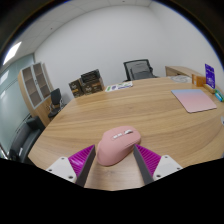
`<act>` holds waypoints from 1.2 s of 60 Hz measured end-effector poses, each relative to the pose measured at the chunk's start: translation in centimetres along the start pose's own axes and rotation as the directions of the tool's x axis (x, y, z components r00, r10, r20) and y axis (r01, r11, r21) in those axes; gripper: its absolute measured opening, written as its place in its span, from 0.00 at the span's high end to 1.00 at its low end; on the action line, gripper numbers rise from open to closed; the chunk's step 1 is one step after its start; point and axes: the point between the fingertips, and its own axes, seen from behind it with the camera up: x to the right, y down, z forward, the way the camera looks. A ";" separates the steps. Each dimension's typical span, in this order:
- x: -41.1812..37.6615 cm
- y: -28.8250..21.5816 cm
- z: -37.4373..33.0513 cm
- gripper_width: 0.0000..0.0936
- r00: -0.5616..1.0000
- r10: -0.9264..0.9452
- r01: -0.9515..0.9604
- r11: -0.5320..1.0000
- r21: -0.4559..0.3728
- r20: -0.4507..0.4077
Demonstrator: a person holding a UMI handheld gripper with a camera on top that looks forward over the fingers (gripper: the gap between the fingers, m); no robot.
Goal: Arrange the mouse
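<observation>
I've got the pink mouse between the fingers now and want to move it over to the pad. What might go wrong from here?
1. The pink mouse is rounded and sits between the gripper fingers; whether both pads press on it is unclear, so it may slip out when lifted.
2. It lies near the wooden table edge; a slip could send it off.
3. The pink mouse pad is far across the table, a long carry.

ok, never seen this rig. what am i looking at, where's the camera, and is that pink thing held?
There is no robot arm: a person carries a handheld two-finger gripper. The single picture comes from a wide-angle camera mounted on it, looking forward along the fingers, whose magenta pads show at the bottom. A pink mouse sits between the fingers on a round wooden table; whether the pads actually press on it cannot be told. A pink mat lies further across the table. Office chairs and shelves stand behind.
</observation>
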 end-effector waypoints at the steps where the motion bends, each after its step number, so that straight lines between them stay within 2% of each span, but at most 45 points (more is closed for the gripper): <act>1: 0.0 -0.2 0.2 0.14 1.000 -0.002 0.002 1.000 -0.002 -0.002; 18: -0.9 -2.1 4.9 0.15 0.998 -0.059 0.058 0.998 -0.023 -0.020; 24: -1.3 -2.6 6.4 0.23 0.994 -0.100 0.098 0.995 -0.035 -0.041; 28: -1.0 -2.8 7.2 0.36 0.988 -0.138 0.134 0.990 -0.047 -0.072; 32: -1.1 -2.9 7.7 0.41 0.980 -0.174 0.169 0.984 -0.051 -0.096; 38: -1.6 -2.6 7.7 0.48 0.977 -0.192 0.187 0.980 -0.062 -0.092; 44: -1.7 -2.5 7.5 0.55 0.976 -0.193 0.182 0.977 -0.108 -0.102; 49: -3.9 -3.0 6.6 0.56 0.980 -0.195 0.187 0.973 -0.133 -0.047; 53: -5.7 -6.4 4.7 0.56 0.977 -0.212 0.210 0.975 -0.075 -0.015; 61: -4.8 -16.8 0.6 0.56 0.968 -0.248 0.250 0.965 0.077 -0.044; 65: -0.9 -22.8 -1.2 0.56 0.969 -0.231 0.242 0.960 0.140 -0.088; 72: 9.6 -30.7 -3.5 0.56 0.946 -0.235 0.280 0.939 0.200 -0.222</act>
